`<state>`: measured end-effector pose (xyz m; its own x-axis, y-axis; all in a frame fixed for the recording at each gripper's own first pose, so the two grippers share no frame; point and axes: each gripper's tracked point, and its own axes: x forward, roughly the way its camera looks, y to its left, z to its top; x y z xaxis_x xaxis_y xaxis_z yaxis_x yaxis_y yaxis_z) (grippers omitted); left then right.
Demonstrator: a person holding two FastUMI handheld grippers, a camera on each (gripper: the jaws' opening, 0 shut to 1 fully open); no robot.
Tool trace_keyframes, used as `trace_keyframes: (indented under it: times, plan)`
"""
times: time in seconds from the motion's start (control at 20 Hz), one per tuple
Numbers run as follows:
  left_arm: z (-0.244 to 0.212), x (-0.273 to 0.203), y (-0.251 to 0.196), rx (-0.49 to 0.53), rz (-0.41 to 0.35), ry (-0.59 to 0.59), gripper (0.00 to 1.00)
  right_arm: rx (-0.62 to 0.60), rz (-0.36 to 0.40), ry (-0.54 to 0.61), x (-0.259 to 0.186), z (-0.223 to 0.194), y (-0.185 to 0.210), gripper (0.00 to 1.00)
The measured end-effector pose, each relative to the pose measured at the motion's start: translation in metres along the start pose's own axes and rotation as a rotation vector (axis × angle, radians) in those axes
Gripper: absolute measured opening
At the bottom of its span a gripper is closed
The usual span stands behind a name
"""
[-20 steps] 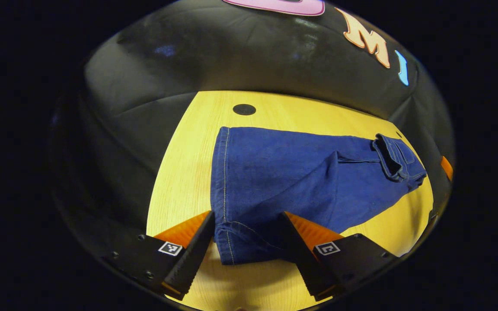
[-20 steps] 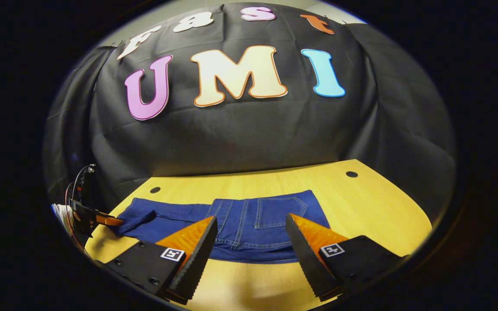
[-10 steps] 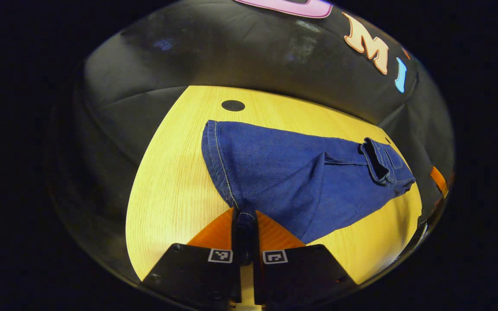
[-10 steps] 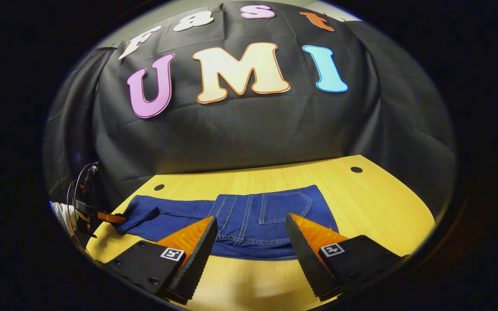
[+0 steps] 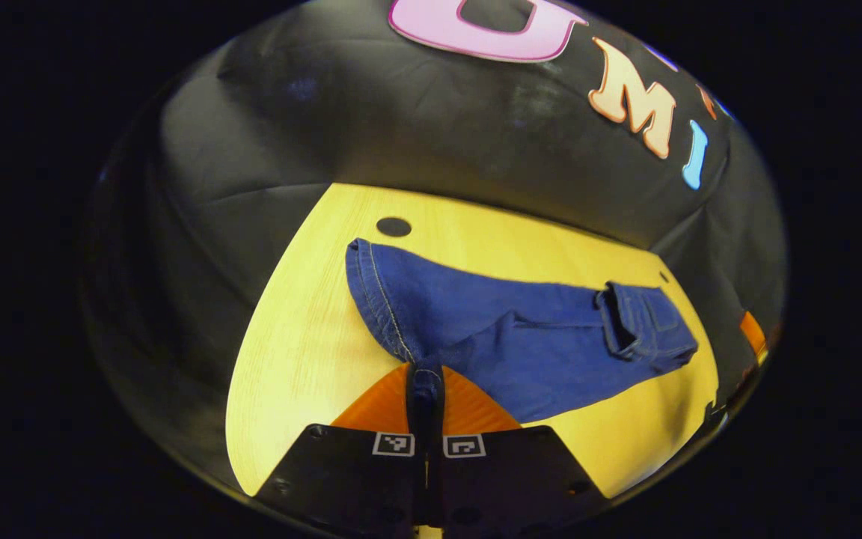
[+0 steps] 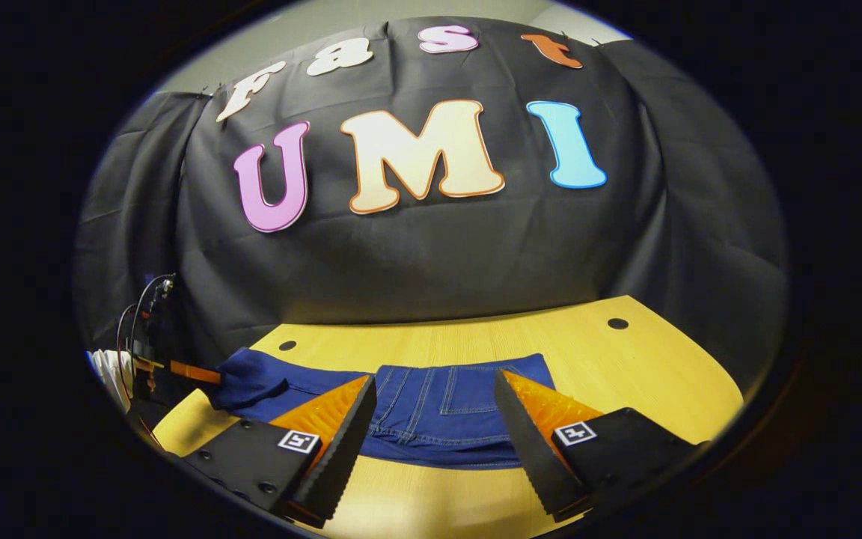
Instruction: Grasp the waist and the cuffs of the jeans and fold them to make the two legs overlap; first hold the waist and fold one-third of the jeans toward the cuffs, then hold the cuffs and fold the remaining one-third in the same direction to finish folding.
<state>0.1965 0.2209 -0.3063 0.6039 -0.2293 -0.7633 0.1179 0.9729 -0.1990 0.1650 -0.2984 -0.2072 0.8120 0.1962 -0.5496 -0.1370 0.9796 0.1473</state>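
Observation:
Blue jeans point(image 5: 528, 337) lie lengthwise on the yellow wooden table point(image 5: 304, 352). In the left gripper view, my left gripper point(image 5: 425, 383) is shut on the near cuff point(image 5: 417, 368), which is pulled up off the table; the far cuff point(image 5: 364, 277) still rests flat. The waist point(image 5: 644, 329) lies at the far right. In the right gripper view, my right gripper point(image 6: 435, 380) stands open just before the waist of the jeans point(image 6: 438, 408), its fingers either side of the back pocket point(image 6: 468, 389). The left gripper point(image 6: 188, 371) shows at far left, holding the raised cuff point(image 6: 251, 374).
Round black holes sit in the table near the back edge point(image 5: 393, 226) point(image 6: 616, 323) point(image 6: 286, 345). Black cloth walls close in the table at the back and sides. Cables and a white sleeve point(image 6: 113, 367) show at the left edge.
My left gripper went from open around the near cuff to shut on it and has lifted it slightly. The right gripper stayed open by the waist.

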Motion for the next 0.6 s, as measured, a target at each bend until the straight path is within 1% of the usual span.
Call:
trace_keyframes:
  times: [0.1,0.15,0.2,0.25,0.45,0.6]
  plan:
    - [0.018,-0.011,-0.029,0.02,-0.019,-0.042,0.0,-0.003,0.011,0.009,-0.004,0.003,-0.013,0.98]
    - [0.025,-0.016,-0.045,0.032,-0.025,-0.052,0.02,-0.002,0.024,0.014,-0.007,0.005,-0.016,0.98]
    - [0.033,-0.019,-0.063,0.04,-0.046,-0.066,0.0,-0.008,0.033,0.015,-0.009,0.008,-0.021,0.98]
    - [0.039,-0.021,-0.081,0.046,-0.055,-0.08,0.0,-0.016,0.039,0.015,-0.011,0.011,-0.027,0.98]
    - [0.058,-0.02,-0.147,0.068,-0.125,-0.116,0.0,-0.011,0.067,0.011,-0.023,0.023,-0.048,0.98]
    - [0.068,-0.016,-0.193,0.091,-0.163,-0.139,0.0,0.007,0.071,0.008,-0.033,0.027,-0.069,0.98]
